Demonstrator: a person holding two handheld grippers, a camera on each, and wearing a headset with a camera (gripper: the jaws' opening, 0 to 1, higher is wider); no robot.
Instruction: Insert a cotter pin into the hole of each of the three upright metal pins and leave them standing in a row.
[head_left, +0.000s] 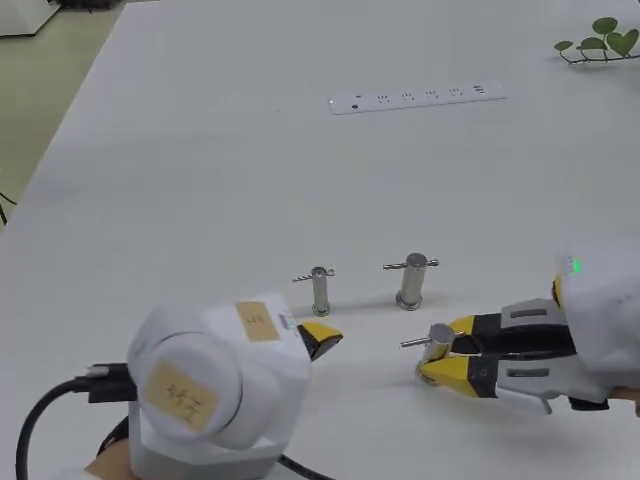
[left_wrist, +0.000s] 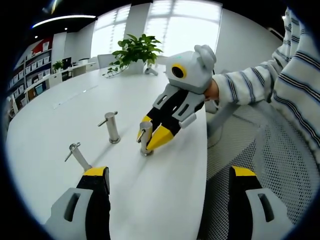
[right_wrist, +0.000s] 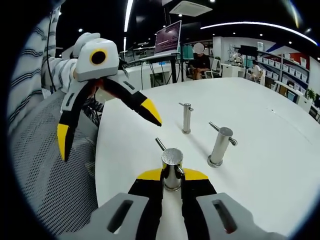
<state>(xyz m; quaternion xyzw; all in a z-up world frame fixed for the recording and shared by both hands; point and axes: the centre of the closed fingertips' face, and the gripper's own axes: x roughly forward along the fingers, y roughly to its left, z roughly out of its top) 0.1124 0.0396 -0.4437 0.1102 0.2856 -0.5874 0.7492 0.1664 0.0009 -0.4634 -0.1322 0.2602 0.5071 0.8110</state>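
Three upright metal pins stand on the white table (head_left: 200, 180), each with a cotter pin through its head. The left pin (head_left: 320, 289) and the middle pin (head_left: 412, 281) stand free. My right gripper (head_left: 441, 350) is shut on the third pin (head_left: 438, 342), nearest me on the right; its cotter pin (head_left: 414, 342) sticks out to the left. In the right gripper view, the jaws clamp this pin (right_wrist: 172, 166) below its head. My left gripper (head_left: 312, 342) is open, holds nothing, and hovers just in front of the left pin (left_wrist: 79, 155).
A white power strip (head_left: 418, 98) lies far back on the table. A potted plant (head_left: 601, 40) sits at the far right corner. The table's near edge (left_wrist: 202, 165) borders a mesh chair (left_wrist: 280, 150). A seated person (right_wrist: 200, 60) is far off.
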